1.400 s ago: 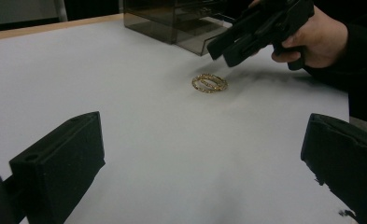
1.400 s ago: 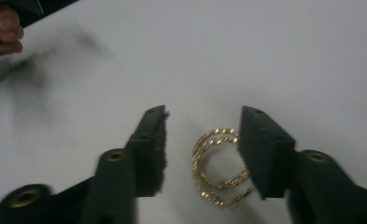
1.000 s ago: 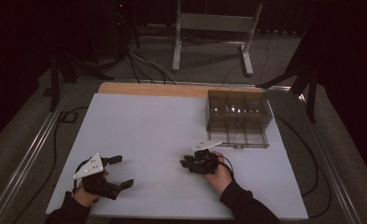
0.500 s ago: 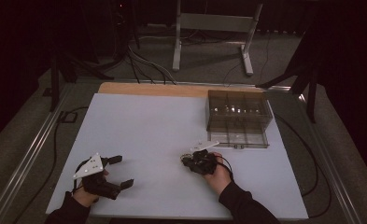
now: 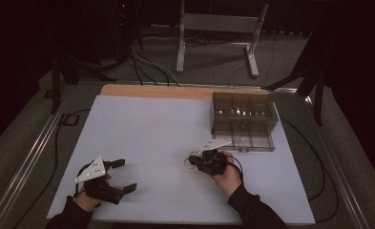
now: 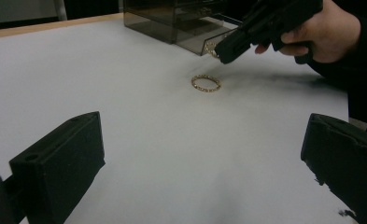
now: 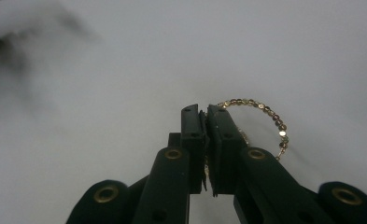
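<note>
- Gold bead bracelet (image 7: 265, 122) is pinched at its edge by the right tongs (image 7: 206, 112), its loop curving off toward two o'clock in the right gripper view.
- Second gold bracelet (image 6: 206, 83) lies flat on the white bench (image 5: 151, 133), below the right tongs.
- Left tongs (image 5: 123, 175) rest spread and empty near the bench's seven o'clock corner.
- Smoked plastic organiser box (image 5: 242, 121) sits at one o'clock.

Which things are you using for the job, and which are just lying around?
In the job: right gripper, its fingers shut on a gold bead bracelet; probably the smoky compartment box.
Lying about: second gold bracelet on the table; idle left gripper; metal stand; floor cables.
</note>
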A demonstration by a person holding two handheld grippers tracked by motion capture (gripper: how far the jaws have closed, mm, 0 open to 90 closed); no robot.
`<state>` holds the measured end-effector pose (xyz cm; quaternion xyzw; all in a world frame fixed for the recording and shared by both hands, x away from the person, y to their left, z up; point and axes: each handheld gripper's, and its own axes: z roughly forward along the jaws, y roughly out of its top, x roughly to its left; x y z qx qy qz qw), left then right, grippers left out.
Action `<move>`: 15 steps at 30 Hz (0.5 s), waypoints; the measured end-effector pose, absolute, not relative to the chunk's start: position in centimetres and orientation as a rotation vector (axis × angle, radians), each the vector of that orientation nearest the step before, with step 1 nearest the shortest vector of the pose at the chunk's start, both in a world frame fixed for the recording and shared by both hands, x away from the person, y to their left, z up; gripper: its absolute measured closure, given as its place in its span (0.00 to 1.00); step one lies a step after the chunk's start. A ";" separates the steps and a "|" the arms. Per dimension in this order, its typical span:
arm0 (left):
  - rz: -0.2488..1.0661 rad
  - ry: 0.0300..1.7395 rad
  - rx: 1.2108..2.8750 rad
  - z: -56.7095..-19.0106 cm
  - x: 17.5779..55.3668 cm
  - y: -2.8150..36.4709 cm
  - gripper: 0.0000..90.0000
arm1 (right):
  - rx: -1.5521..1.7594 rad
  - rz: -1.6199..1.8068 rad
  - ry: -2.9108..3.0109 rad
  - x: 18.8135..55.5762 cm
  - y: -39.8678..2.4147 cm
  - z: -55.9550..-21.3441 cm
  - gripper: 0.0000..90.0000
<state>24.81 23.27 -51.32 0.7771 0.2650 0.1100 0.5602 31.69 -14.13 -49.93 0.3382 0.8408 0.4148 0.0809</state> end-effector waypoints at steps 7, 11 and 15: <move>0.258 0.627 1.829 -51.4 24.9 23.3 0.01 | 1.032 1.251 2.474 32.1 -15.2 -48.8 0.96; 0.254 0.624 1.832 -51.4 24.9 23.2 0.01 | 1.045 1.255 2.451 32.4 -15.8 -48.2 0.96; 0.254 0.626 1.831 -51.4 24.9 23.3 0.01 | 1.065 1.265 2.429 32.8 -16.6 -47.7 0.96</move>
